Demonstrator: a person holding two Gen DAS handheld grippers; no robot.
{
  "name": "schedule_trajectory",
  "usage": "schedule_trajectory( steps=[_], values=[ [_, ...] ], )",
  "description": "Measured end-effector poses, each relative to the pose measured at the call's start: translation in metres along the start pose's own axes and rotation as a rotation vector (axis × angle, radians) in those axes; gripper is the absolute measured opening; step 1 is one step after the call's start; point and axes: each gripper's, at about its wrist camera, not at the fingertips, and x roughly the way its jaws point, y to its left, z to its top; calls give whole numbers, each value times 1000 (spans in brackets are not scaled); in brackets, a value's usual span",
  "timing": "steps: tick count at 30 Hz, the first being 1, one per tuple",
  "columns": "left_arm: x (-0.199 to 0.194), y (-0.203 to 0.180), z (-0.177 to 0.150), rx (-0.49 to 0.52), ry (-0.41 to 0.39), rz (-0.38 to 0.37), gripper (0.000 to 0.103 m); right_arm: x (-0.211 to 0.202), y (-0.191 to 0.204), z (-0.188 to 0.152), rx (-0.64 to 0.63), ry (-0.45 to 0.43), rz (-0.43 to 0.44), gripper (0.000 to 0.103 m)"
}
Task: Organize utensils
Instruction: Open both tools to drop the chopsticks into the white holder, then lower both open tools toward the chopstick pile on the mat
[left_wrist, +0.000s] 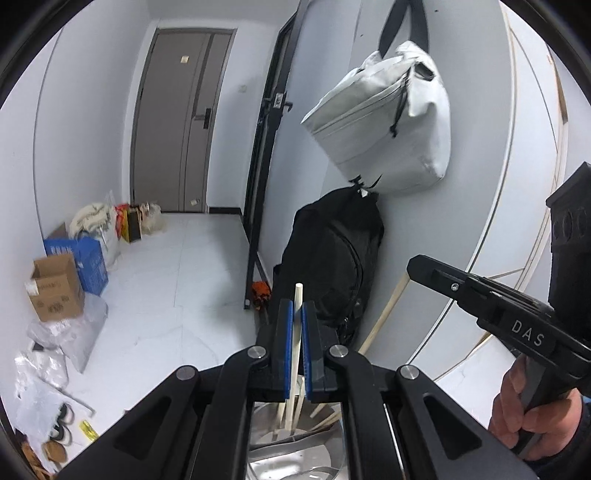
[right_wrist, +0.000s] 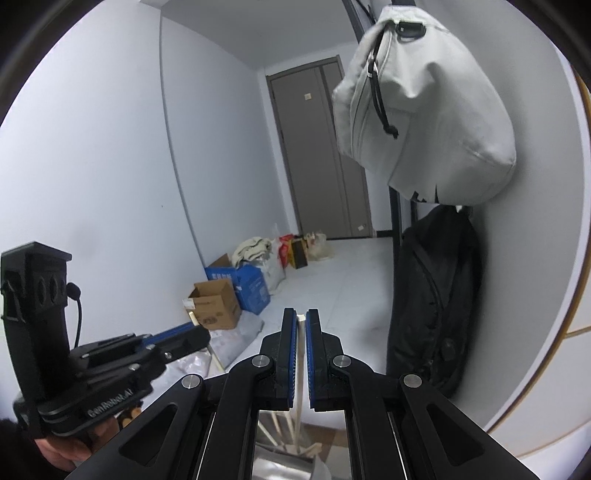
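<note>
Left claw (left_wrist: 297, 314) pinches a chopstick (left_wrist: 296, 332); right claw (right_wrist: 301, 325) pinches another stick (right_wrist: 300, 354), apparently. Light, stiff, slippery wood: grip mid-shaft.

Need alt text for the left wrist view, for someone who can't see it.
The left gripper is shut on a pale wooden stick, upright between its blue fingers, above more sticks in a shiny metal container. At right, a hand holds the right gripper. Behind: a grey bag above a black backpack, and a grey door.
</note>
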Motion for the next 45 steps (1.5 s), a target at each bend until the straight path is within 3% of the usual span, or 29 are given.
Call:
schedule_trajectory(
  steps=[16, 22, 34, 40, 42, 45],
  values=[
    [27, -3, -11, 20, 70, -37, 1, 41, -10, -21, 1, 100, 42, 4],
    [37, 1, -17, 8, 117, -69, 1, 61, -31, -33, 91, 154, 77, 4],
    [47, 6, -22, -11, 213, -142, 2, 61, -54, -45, 247, 151, 209, 7],
    [43, 7, -23, -9, 258, -117, 4, 48, -85, -54, 389, 117, 217, 16],
    [39, 8, -25, -18, 264, -116, 11, 39, -94, -59, 425, 112, 197, 19],
    [31, 10, -27, -25, 262, -95, 24, 26, -99, -66, 433, 111, 158, 35]
  ],
)
